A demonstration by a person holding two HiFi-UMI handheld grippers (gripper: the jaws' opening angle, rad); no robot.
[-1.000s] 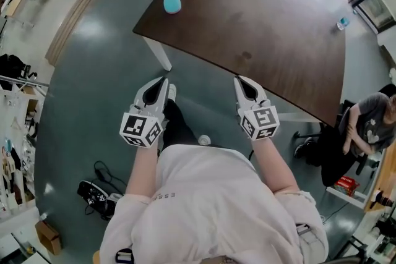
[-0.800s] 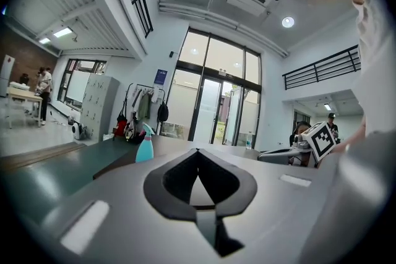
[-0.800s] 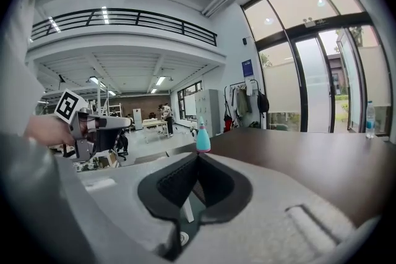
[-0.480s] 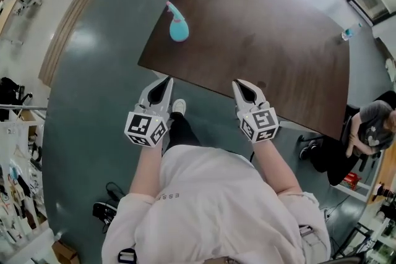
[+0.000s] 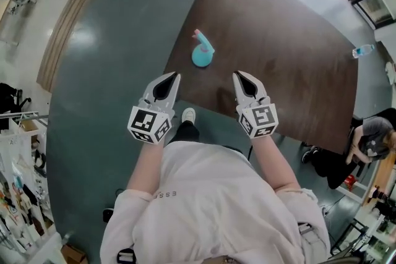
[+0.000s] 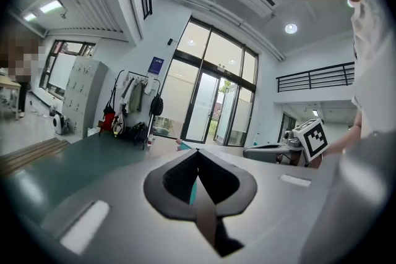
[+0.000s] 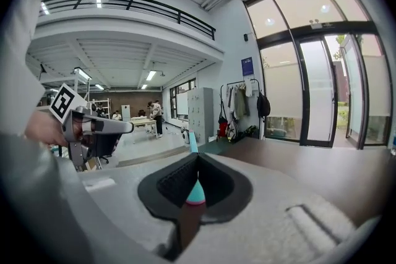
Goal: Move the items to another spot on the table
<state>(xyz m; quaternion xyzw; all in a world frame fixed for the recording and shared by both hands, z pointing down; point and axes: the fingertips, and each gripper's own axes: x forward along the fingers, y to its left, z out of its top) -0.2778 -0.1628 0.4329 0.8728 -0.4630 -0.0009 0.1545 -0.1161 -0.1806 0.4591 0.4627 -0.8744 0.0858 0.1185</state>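
Observation:
A teal spray bottle (image 5: 202,54) with a pink nozzle stands on the dark brown table (image 5: 291,40), close to the near edge. My left gripper (image 5: 172,75) hovers at that edge, just left of and nearer than the bottle, shut and empty. My right gripper (image 5: 238,75) is level with it over the table's edge, to the right of the bottle, also shut and empty. In the right gripper view the bottle (image 7: 195,193) shows beyond the closed jaws of the right gripper (image 7: 198,155). The left gripper (image 6: 198,151) has a teal sliver of the bottle (image 6: 193,192) behind its jaws.
A small clear water bottle (image 5: 362,50) stands at the table's far right corner. A person (image 5: 374,142) sits beyond the right end of the table. Grey-green floor (image 5: 105,71) runs along the left side, with shelving and clutter at the far left.
The wearer has walked up to the table. The bottle now appears much closer, and both grippers have gone from over the floor to the table's near edge, still shut.

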